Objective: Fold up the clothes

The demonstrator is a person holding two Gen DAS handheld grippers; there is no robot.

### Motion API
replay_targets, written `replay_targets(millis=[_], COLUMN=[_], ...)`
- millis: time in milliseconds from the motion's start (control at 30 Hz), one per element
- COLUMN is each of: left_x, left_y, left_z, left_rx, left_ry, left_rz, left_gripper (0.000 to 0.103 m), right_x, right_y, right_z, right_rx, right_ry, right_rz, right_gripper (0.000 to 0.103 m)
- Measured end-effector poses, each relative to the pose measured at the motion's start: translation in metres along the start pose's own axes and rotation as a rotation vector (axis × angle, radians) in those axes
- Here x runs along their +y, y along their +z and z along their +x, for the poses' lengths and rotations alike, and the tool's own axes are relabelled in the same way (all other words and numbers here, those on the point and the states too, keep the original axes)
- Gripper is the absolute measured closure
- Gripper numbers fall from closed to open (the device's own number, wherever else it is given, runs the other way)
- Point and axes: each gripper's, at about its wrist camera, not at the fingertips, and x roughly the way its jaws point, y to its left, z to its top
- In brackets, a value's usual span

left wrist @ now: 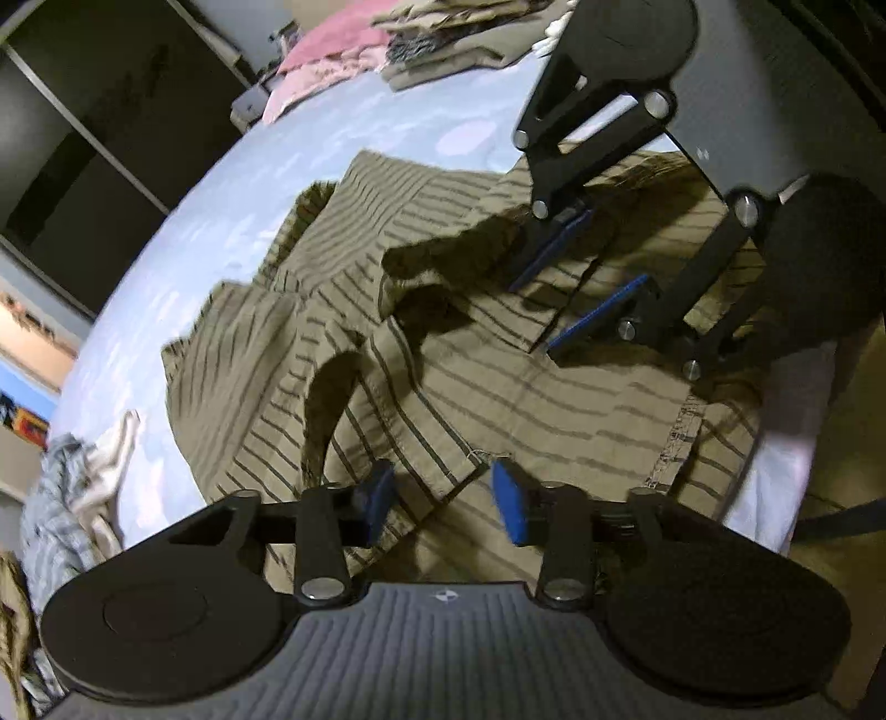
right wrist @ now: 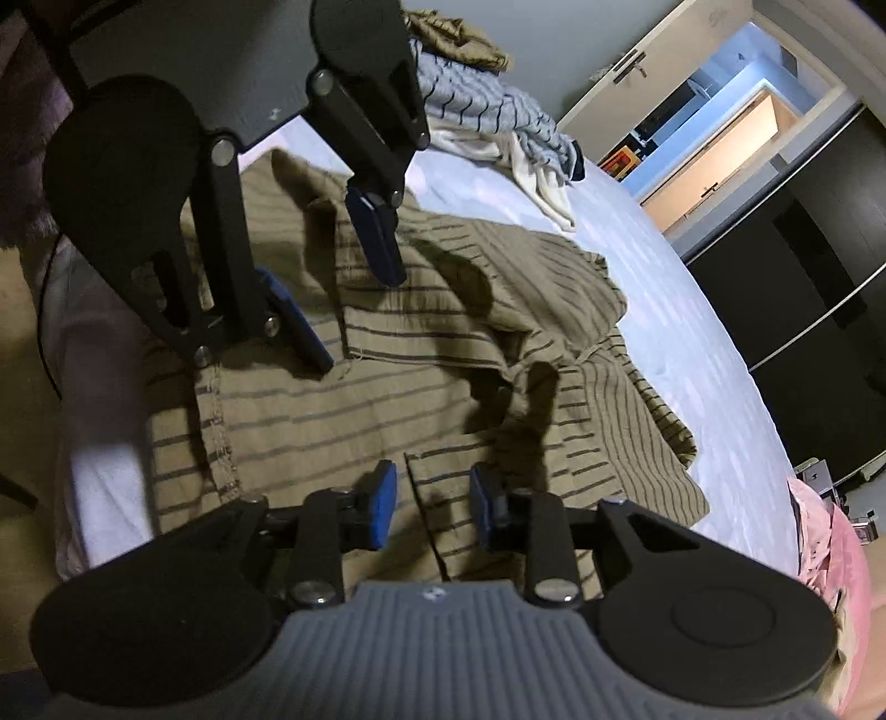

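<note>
I am working over the olive striped garment [left wrist: 498, 387], which is lying rumpled across the near part of the light blue bed sheet [left wrist: 210, 221], one hem hanging toward the bed's near edge. My left gripper [left wrist: 443, 493] is hovering just above a loose corner flap of the cloth, its blue pads [left wrist: 509, 498] spread apart and pinching nothing. My right gripper [right wrist: 432, 498] is likewise standing released, pads apart over another straight edge of the same garment; I am seeing fabric between the pads in both views, but it is lying flat beneath them, not held. Each gripper is showing in the other's view, both pointing down at the cloth from opposite sides. Judging progress: this garment is looking barely started, with bunched ridges across its middle and no clean fold line yet. At the far end of the bed, a stack of folded clothes [left wrist: 443, 50] and a pink item [left wrist: 332, 50] are sitting together, so some pieces are seemingly done. A heap of unfolded clothes [right wrist: 498, 127], blue-striped and white, is waiting at the other end. I am reckoning smoothing, then folding, is all still ahead here.
</note>
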Motion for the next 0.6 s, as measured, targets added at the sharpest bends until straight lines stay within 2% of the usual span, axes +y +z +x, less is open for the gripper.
replay_targets(millis=[67,100,133,167,267,433,600], left_x=[0.003,0.004,0.005,0.007,0.013,0.025,0.026], left_y=[0.000,0.000,0.001,0.002,0.006,0.012,0.012], left_z=[0.004,0.005,0.004,0.002,-0.009,-0.030,-0.038], left_rx=[0.009,0.010,0.008,0.000,-0.045,-0.119,-0.144], left_ry=[-0.009,-0.012,-0.016,-0.022,-0.055,-0.160,-0.235], left_rz=[-0.026,-0.036,-0.046,-0.056,-0.103,-0.222,-0.260], left_gripper=[0.077,0.081,0.090,0.096,0.103,0.103,0.103], right_x=[0.001,0.002,0.002,0.001,-0.005,-0.015,-0.006], right_y=[0.000,0.000,-0.001,0.000,0.002,0.008,0.012], right_z=[0.005,0.007,0.009,0.008,0.002,-0.022,-0.041], right_rx=[0.013,0.015,0.017,0.017,0.013,-0.020,-0.064], right_ry=[-0.016,-0.024,-0.032,-0.036,-0.046,-0.021,0.033], right_rz=[-0.009,-0.014,-0.019,-0.013,0.012,0.060,0.022], right_gripper=[0.073,0.078,0.083,0.097,0.101,0.101,0.102])
